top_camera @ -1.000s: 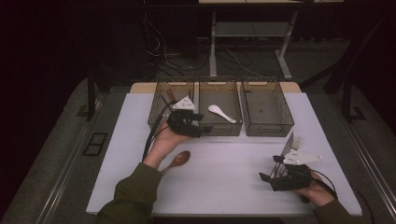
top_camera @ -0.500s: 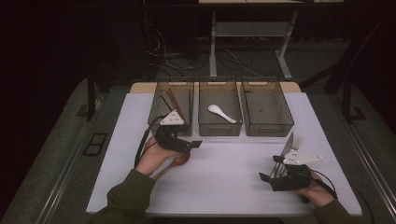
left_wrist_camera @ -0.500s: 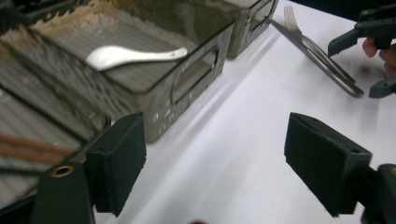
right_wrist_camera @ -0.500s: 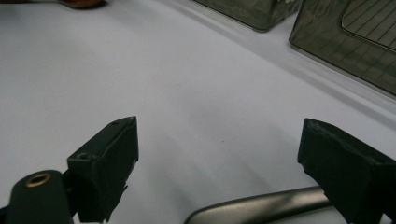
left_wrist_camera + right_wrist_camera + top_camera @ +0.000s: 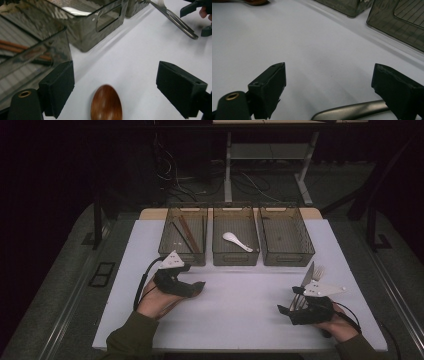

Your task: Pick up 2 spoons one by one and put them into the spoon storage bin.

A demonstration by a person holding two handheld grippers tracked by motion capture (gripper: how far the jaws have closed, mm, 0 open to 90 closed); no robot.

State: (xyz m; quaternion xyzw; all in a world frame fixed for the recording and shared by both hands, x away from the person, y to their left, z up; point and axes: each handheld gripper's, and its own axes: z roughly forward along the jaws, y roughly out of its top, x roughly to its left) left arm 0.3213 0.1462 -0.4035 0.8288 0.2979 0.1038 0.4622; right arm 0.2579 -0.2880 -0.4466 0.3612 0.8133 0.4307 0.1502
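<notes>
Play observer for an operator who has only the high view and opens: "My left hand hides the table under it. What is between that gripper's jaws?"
Observer: The bowl of a brown wooden spoon, lying on the white table. The left gripper has just been opening its jaws, and neither pad touches the spoon.
Operator: Anything crowding that gripper?
Observer: The corner of a smoked bin stands close beside its left-hand pad.
Operator: And under the right gripper?
Observer: A grey metal handle lies low between the right gripper's open jaws and runs to the right-hand pad. I cannot tell whether it touches the pad.
</notes>
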